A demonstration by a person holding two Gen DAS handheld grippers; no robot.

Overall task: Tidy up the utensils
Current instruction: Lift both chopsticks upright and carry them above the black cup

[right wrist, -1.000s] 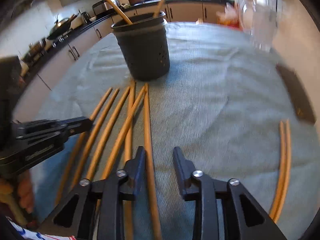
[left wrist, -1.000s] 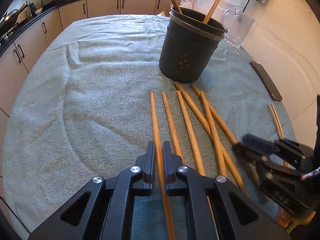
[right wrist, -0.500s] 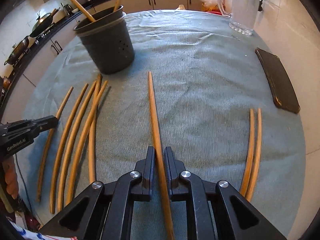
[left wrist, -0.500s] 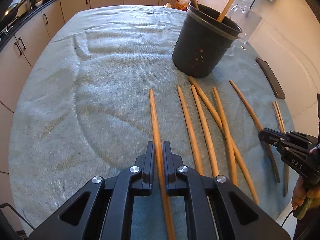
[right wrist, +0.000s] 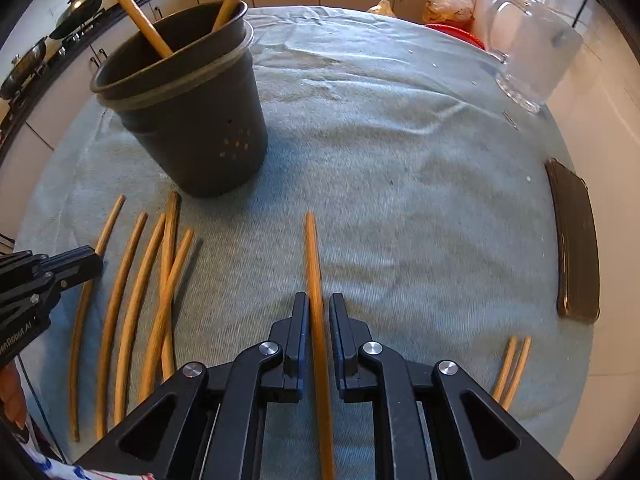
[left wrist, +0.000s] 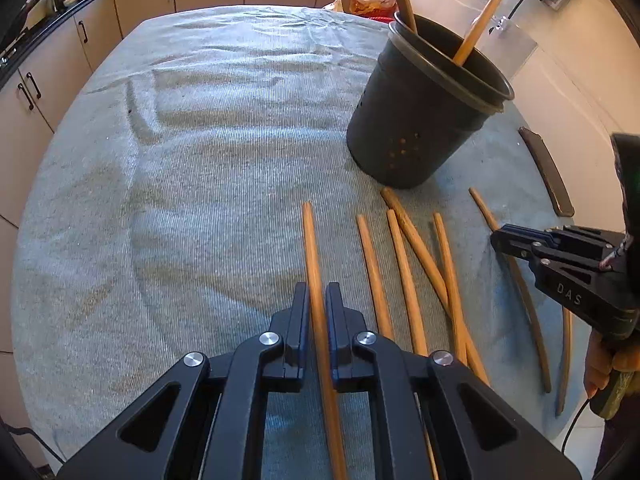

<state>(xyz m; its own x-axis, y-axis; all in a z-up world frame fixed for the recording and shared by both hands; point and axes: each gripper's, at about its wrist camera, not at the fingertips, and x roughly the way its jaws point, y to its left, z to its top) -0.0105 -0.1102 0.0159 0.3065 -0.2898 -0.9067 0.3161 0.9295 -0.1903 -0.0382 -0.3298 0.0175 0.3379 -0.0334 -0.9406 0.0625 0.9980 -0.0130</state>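
Left claw [left wrist: 317,312] clamping chopstick [left wrist: 316,280]; right claw [right wrist: 318,320], jaws just closing, gripping second chopstick [right wrist: 316,280]. Both shafts pointing 12 o'clock. Black holder [right wrist: 192,120] standing at 11 o'clock of right claw, nearer it.

Right claw [right wrist: 318,320] clamps a wooden chopstick [right wrist: 314,264] near the holder [right wrist: 192,120].

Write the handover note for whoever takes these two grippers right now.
Left gripper: shut on one chopstick.
Right gripper: jaws have just closed on another chopstick.
Black holder stands upright on the towel, two chopsticks already in it.
Left to do: drop both held sticks in, then clear the loose group beside the holder and the pair near the towel's edge.
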